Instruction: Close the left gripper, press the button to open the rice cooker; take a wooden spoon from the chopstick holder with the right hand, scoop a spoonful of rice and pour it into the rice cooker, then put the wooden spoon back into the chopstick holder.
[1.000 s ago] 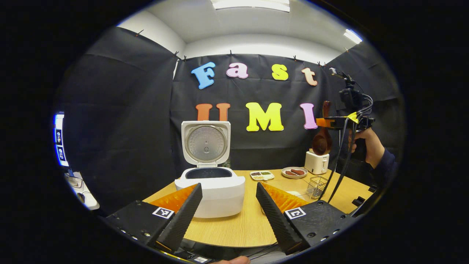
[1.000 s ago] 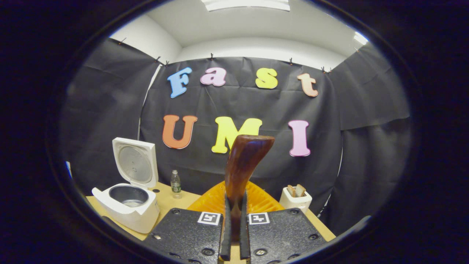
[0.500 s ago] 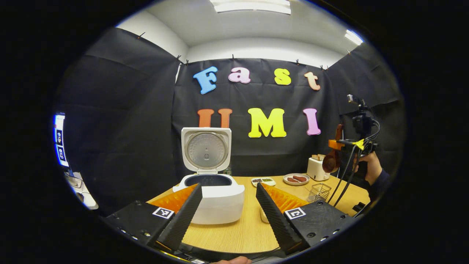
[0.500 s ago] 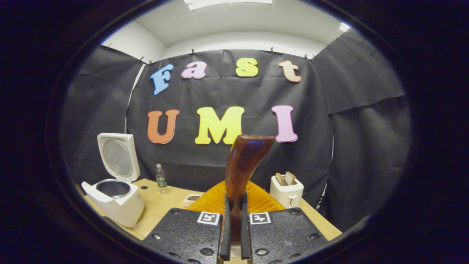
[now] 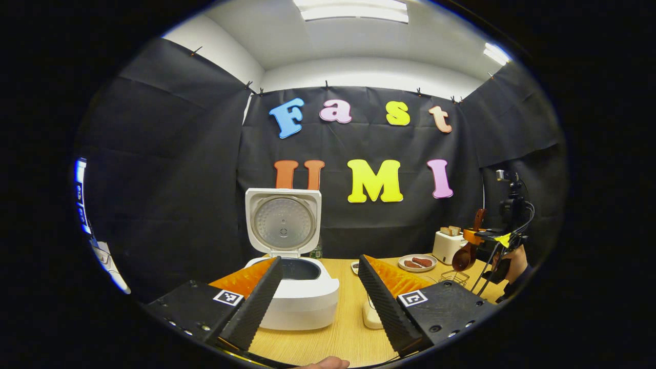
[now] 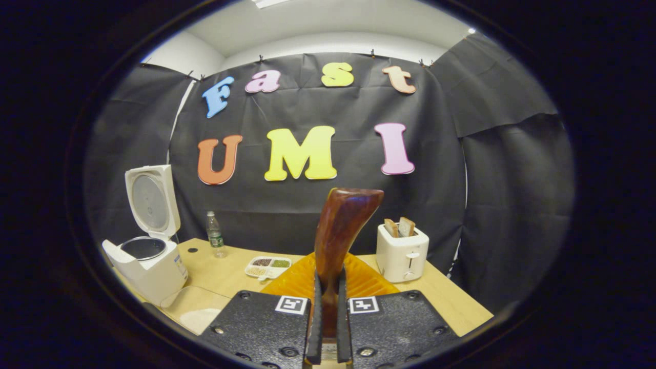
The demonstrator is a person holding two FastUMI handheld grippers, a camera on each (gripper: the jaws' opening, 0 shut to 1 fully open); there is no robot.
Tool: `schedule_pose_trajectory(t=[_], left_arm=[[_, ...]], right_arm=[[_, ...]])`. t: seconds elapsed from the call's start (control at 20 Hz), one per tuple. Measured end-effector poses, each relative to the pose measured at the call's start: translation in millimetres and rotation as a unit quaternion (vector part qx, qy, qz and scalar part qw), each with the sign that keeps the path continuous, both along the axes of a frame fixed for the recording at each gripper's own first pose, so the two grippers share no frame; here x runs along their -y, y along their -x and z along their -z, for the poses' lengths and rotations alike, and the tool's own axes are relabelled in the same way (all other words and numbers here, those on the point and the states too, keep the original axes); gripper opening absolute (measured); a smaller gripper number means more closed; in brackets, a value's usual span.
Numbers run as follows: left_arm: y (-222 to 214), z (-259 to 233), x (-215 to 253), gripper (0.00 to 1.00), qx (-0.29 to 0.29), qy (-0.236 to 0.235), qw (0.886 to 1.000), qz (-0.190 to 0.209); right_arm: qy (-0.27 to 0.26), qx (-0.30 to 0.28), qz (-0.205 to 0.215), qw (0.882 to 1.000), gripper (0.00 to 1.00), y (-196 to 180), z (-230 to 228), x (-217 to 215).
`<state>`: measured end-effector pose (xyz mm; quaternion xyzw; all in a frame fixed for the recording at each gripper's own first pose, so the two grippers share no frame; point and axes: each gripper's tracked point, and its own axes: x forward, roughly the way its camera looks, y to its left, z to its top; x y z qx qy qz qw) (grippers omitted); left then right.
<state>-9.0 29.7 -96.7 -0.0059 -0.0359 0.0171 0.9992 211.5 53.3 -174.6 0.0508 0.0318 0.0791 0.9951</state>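
Against the frame a second before, the right gripper (image 5: 474, 237) and the wooden spoon (image 6: 339, 241) had dropped from high over the toaster (image 5: 447, 245) to just above the wire chopstick holder (image 5: 454, 277). On the bench (image 5: 344, 328), the rice cooker (image 5: 297, 292) sat closer and lower in the left gripper view, lid raised. The left gripper (image 5: 319, 294) had its fingers spread wide, touching nothing. The right gripper's fingers pinched the spoon's handle, the bowl hanging below.
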Motion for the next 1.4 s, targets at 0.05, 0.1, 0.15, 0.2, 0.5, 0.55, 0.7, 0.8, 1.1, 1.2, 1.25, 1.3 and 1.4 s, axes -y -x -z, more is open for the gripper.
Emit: schedule_pose_trajectory(t=[0.05,0.1,0.15,0.2,0.5,0.55,0.7,0.8,1.1,1.2,1.25,1.3,1.4], left_arm=[[-4.8,2.4,-0.1,0.94,-0.004,0.002,1.0,0.0],[-9.2,4.9,-2.6,0.94,-0.007,0.004,1.0,-0.002],[-11.5,6.8,-3.7,0.94,-0.009,0.008,1.0,-0.005],[-14.7,8.5,-4.8,0.94,-0.011,0.011,1.0,-0.006],[-31.1,13.3,-7.5,0.94,-0.021,0.006,1.0,-0.011],[-34.1,13.0,-7.7,0.94,-0.022,0.006,1.0,-0.013],[-44.4,11.7,-16.0,0.94,-0.028,0.011,0.999,-0.02],[-50.7,8.7,-22.9,0.94,-0.035,0.015,0.999,-0.023],[-71.3,-17.7,-44.9,0.94,-0.028,0.016,0.999,-0.035],[-79.2,-29.0,-53.4,0.94,-0.025,0.016,0.999,-0.037],[-83.6,-35.5,-58.8,0.94,-0.022,0.016,0.999,-0.04],[-87.9,-40.5,-63.1,0.94,-0.021,0.016,0.999,-0.042],[-96.7,-50.3,-73.6,0.94,-0.017,0.014,0.998,-0.051]], right_arm=[[-0.008,-0.008,-0.005,1.0,0.17,-2.3,7.1,-0.8],[-0.016,-0.018,-0.008,1.0,0.17,-5.3,15.8,-0.5],[-0.019,-0.026,-0.01,0.999,0.18,-8.7,23.7,-0.6],[-0.018,-0.032,-0.012,0.999,0.17,-13.5,29.9,0.0],[-0.016,-0.048,-0.02,0.999,0.41,-18.3,43.4,5.9],[-0.016,-0.041,-0.022,0.999,0.58,-20.1,36.7,6.7],[0.007,-0.012,0.017,1.0,0.94,-2.1,12.4,22.7],[0.024,0.004,0.043,0.999,0.96,16.0,-7.8,30.2],[0.028,-0.003,0.038,0.999,0.96,73.3,-39.3,11.7],[0.035,0.001,0.019,0.999,0.95,94.2,-49.2,-0.4],[0.037,0.001,0.017,0.999,0.96,102.4,-52.7,-2.2],[0.035,0.003,0.015,0.999,0.95,109.8,-54.5,-3.5],[0.031,0.001,-0.003,0.999,0.96,126.2,-55.8,-12.0]])
